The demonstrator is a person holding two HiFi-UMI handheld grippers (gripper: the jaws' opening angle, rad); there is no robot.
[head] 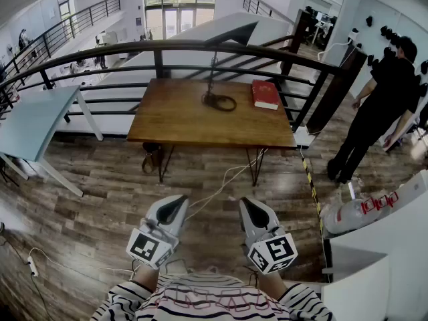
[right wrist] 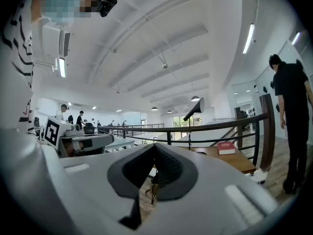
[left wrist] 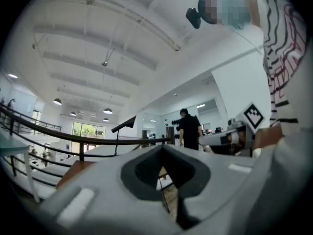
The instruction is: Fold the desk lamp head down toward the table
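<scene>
A black desk lamp stands at the back of the wooden table (head: 180, 122). Its round base (head: 220, 101) rests on the top, its thin stem (head: 212, 72) rises upright, and its long head (right wrist: 195, 108) slants upward; the same head (left wrist: 124, 124) shows in the left gripper view. My left gripper (head: 178, 204) and right gripper (head: 249, 206) are held side by side over the floor, well short of the table. Both are shut with nothing between the jaws, which also shows in the left gripper view (left wrist: 164, 179) and the right gripper view (right wrist: 153, 172).
A red book (head: 265, 93) lies on the table to the right of the lamp. A dark railing (head: 200, 46) runs behind the table. A person in black (head: 382, 105) stands at the right. A white table (head: 33, 122) is at the left, and cables (head: 221, 182) cross the wooden floor.
</scene>
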